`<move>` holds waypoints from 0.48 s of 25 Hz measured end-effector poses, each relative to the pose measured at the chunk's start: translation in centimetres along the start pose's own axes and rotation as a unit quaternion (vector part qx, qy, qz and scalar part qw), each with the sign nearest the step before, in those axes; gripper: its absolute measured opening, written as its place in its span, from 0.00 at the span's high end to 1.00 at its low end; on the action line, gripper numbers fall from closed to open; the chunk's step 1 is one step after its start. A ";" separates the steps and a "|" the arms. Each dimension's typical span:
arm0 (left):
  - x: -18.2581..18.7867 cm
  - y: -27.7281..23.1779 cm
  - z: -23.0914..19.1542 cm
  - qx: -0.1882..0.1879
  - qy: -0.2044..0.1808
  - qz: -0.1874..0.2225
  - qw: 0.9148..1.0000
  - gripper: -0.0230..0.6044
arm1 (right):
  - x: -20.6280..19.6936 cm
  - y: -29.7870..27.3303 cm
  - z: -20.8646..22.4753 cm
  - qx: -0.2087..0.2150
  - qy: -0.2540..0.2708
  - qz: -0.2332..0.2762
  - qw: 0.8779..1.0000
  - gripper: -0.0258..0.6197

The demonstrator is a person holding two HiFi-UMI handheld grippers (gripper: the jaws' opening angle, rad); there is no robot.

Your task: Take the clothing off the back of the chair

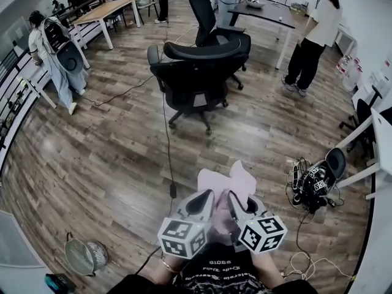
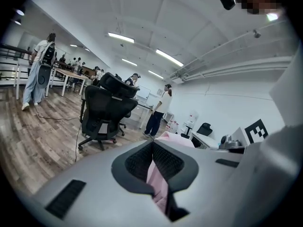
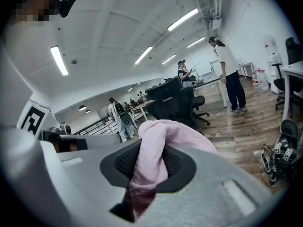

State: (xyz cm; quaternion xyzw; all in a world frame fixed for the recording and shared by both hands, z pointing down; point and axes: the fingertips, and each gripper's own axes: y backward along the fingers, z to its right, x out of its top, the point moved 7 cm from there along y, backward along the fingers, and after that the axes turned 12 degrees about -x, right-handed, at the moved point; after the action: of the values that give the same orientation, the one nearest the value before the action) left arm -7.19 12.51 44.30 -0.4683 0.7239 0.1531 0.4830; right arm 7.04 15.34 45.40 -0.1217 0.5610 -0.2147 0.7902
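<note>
A pink garment (image 1: 225,185) hangs between my two grippers, low in the head view and close to my body. My left gripper (image 1: 206,196) is shut on one part of the pink cloth (image 2: 158,181). Beside it my right gripper (image 1: 231,196) is shut on a bunched fold of the cloth (image 3: 151,162), which drapes over its jaws. The black office chair (image 1: 199,75) stands well ahead on the wooden floor, its back bare. In the left gripper view the chair (image 2: 105,110) is at mid-left; in the right gripper view the chair (image 3: 173,105) is behind the cloth.
A cable (image 1: 166,133) runs along the floor from the chair towards me. Spare grippers and cords (image 1: 312,185) lie at the right by a white desk (image 1: 383,139). A small fan (image 1: 86,256) sits at lower left. People stand at the left (image 1: 55,60) and right (image 1: 312,38).
</note>
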 end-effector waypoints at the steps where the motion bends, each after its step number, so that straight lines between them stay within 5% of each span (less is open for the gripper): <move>1: -0.1 -0.1 0.0 0.002 -0.001 -0.001 1.000 0.95 | 0.0 0.0 0.1 0.000 0.001 0.000 1.000 0.85; 12: 0.0 -1.0 0.6 0.022 -0.010 0.003 1.000 0.95 | 0.8 -0.3 0.8 -0.001 0.021 0.014 1.000 0.85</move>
State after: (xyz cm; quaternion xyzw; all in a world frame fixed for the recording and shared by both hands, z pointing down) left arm -6.01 12.35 44.28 -0.4543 0.7236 0.1431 0.4995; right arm 7.93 14.72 45.14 -0.1102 0.5796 -0.2058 0.7808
